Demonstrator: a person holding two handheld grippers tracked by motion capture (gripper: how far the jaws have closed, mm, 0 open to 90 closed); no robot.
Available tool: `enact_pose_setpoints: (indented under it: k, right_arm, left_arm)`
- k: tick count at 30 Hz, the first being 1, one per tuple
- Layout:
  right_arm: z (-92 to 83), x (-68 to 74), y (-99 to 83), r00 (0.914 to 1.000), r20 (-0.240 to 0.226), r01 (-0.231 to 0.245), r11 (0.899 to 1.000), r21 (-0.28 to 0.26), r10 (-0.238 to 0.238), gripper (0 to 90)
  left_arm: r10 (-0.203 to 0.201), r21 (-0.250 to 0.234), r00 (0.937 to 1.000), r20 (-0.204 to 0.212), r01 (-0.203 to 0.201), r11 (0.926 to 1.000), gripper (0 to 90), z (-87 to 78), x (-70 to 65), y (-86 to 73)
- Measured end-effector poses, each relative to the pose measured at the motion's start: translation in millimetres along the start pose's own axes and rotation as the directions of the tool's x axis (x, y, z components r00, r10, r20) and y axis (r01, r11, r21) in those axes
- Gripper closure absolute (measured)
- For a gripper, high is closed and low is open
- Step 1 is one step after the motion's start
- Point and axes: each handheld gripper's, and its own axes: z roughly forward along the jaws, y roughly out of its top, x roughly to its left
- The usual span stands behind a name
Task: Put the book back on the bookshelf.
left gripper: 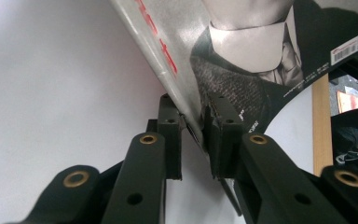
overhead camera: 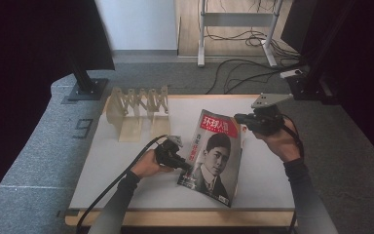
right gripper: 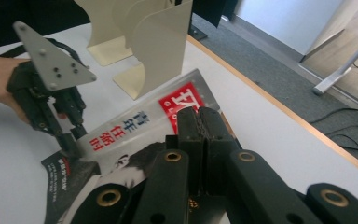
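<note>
Overhead, a magazine (overhead camera: 213, 157) is seen tilted up off the white table (overhead camera: 121, 165), held between two grippers: the left gripper (overhead camera: 187, 165) is clamped on its lower left edge, and the right gripper (overhead camera: 237, 118) is closed on its upper right corner. A cream folding rack (overhead camera: 136, 108) is stood at the table's far left, well apart from the magazine. Along the left gripper (left gripper: 194, 122), the magazine's (left gripper: 242, 74) edge is seen passing between the two black jaws, which are pressed on it from both sides, with the white table (left gripper: 51, 84) beyond. Along the right gripper (right gripper: 200, 123), the jaws are seen brought together on the magazine (right gripper: 130, 135), whose red title block is partly covered by them; the left gripper (right gripper: 72, 145) is seen farther off, pinching the opposite edge, and the rack (right gripper: 158, 46) is stood behind on the table (right gripper: 261, 126)
</note>
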Motion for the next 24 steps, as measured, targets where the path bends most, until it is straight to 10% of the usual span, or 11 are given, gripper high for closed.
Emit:
enact_pose_setpoints:
  k: [7,24]
  right_arm:
    - [-13.8,-5.0,13.3,0.9987,0.051,0.006,0.999,-0.041,-0.004,87.6]
    - [-23.5,-4.3,6.9,0.9972,0.073,0.02,0.999,-0.025,-0.018,87.7]
  left_arm:
    - [0.024,-0.171,0.9889,-0.147,-0.049,0.984,85.1,-21.0,-1.9,5.7]
    - [0.119,-0.099,0.9734,-0.196,-0.14,0.9852,87.7,-27.7,-18.1,-15.2]
